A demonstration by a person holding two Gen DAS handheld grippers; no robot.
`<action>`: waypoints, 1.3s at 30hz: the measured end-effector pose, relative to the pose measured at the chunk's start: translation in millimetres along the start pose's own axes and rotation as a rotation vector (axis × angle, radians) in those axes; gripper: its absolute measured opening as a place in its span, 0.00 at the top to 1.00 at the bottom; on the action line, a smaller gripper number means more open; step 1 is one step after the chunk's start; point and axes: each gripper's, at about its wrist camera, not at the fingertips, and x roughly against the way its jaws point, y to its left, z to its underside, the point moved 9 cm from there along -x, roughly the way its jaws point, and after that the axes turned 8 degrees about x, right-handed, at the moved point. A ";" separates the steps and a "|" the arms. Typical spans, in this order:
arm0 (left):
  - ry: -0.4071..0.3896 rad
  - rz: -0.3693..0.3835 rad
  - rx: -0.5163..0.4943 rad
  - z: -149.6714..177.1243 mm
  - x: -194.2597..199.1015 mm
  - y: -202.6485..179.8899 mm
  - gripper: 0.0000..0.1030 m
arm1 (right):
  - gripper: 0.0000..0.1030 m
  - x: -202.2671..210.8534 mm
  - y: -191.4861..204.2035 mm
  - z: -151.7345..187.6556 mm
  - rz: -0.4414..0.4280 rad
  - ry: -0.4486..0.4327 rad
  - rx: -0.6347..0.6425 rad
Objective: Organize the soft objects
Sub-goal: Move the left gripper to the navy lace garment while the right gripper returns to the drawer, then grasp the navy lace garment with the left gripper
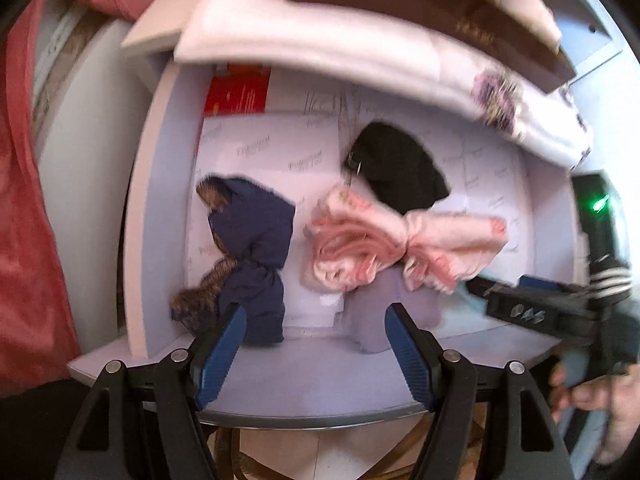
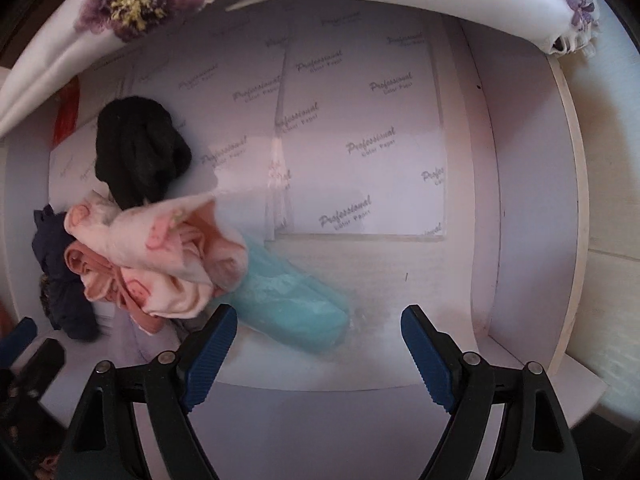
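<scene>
Looking down into a white shelf compartment (image 1: 160, 208) lined with printed paper sheets (image 2: 360, 128), I hold both grippers above a row of bundled clothes. My left gripper (image 1: 312, 344) stands wide open, empty, over the front ledge. From left to right its view shows a navy bundle (image 1: 256, 248) with brown trim, a pink bundle (image 1: 360, 248) lying on a lilac cloth (image 1: 384, 312), and a black bundle (image 1: 396, 164) behind the pink one. Only this view shows a red box (image 1: 236, 92) at the back left and my right hand (image 1: 600, 396). My right gripper (image 2: 320, 344) is also wide open, holding nothing. Only its view clearly shows a turquoise roll (image 2: 296, 300) just right of the pink bundle, under a flowered white fabric (image 2: 132, 4).
</scene>
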 end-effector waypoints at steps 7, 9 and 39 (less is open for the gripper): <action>-0.008 0.031 0.045 -46.5 31.8 14.9 0.30 | 0.17 -0.8 2.9 -7.2 -0.027 -0.008 -0.019; -0.014 0.020 0.039 -60.8 37.3 22.3 0.31 | 0.17 -3.6 7.0 -11.0 -0.031 -0.009 -0.019; 0.133 -0.187 -0.168 -26.5 -43.6 28.1 0.45 | 0.17 -9.0 10.7 -24.8 -0.028 -0.026 0.001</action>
